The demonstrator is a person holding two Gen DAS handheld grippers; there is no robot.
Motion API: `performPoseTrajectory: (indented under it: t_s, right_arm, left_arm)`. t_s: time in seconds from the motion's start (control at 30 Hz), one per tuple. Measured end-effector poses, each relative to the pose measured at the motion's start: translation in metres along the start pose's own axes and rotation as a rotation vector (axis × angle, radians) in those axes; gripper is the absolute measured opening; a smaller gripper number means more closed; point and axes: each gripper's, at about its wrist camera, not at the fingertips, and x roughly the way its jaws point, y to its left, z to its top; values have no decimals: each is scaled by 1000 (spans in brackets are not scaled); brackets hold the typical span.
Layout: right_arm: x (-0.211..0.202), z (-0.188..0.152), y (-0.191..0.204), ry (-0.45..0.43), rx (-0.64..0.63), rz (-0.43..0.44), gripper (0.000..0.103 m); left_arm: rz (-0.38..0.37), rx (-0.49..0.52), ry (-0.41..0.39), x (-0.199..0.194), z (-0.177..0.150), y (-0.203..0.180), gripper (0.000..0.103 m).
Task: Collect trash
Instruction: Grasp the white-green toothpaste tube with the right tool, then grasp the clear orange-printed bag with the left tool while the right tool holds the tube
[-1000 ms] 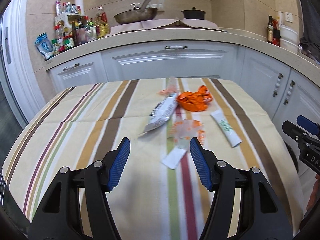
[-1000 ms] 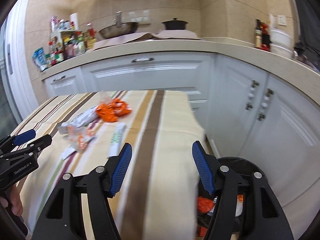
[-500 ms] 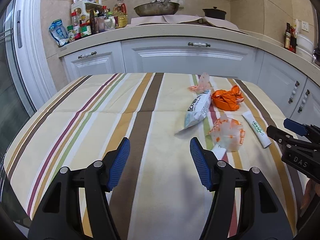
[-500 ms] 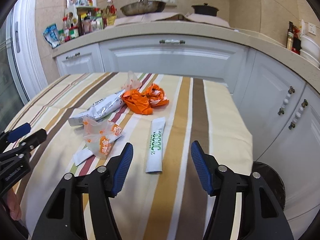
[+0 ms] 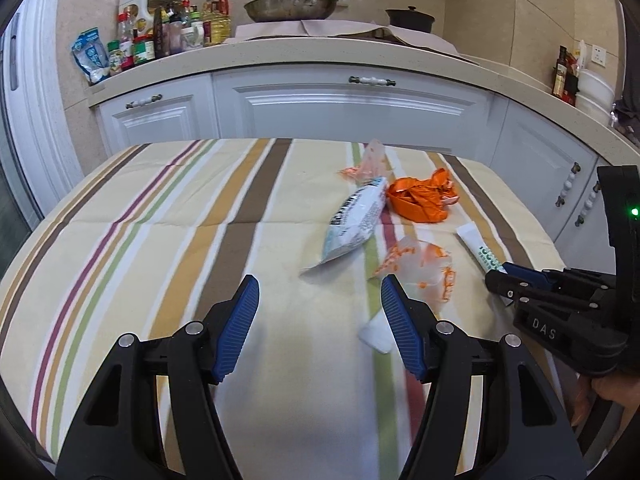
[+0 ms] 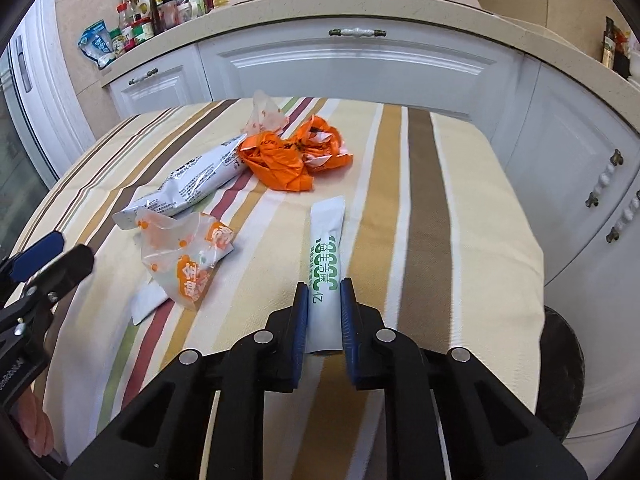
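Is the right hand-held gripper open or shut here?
Shut: the right hand-held gripper has both fingers pressing the white sachet between them.

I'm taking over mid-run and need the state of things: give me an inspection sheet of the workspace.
Surface: striped tablecloth, trash spread across it.
Job's things: white stick sachet between the right gripper's fingers; crumpled orange wrapper; long white packet; clear orange-printed bag; second clear bag behind; small white scrap; dark bin by the table's right edge.
Clutter: nothing seen.
Grippers: right gripper closed on the sachet; left gripper open, empty.
Cables: nothing seen.
Surroundings: white cabinets, bottles, pan.
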Motion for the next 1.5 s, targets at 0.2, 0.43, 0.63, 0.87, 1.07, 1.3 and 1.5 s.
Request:
performPoseTrajectory:
  t_s: [0.2, 0.43, 0.63, 0.87, 1.07, 1.3, 1.5]
  right_arm:
    - [-17, -6, -15, -49, 24, -7, 17]
    - [-30, -8, -28, -81, 40, 5, 17]
    - [-34, -9, -34, -92, 46, 14, 17]
    - [-35, -11, -38, -99, 54, 16, 17]
    - [-41, -14, -40, -121, 63, 9, 17]
    - [-45, -21, -41, -129, 66, 7, 17]
    - [-52, -26, -39, -143, 65, -2, 17]
  left_arm:
    - [-17, 21, 19, 16, 6, -20, 62]
    - [-4, 32, 32, 32, 14, -33, 60]
    - [-26, 59, 41, 38, 16, -38, 22]
    - [-13, 106, 1, 28, 14, -45, 9]
    - [-7, 82, -15, 13, 14, -36, 5]
    - [5, 72, -24, -3, 7, -27, 4]
    - [9, 59, -31, -13, 3, -24, 4]
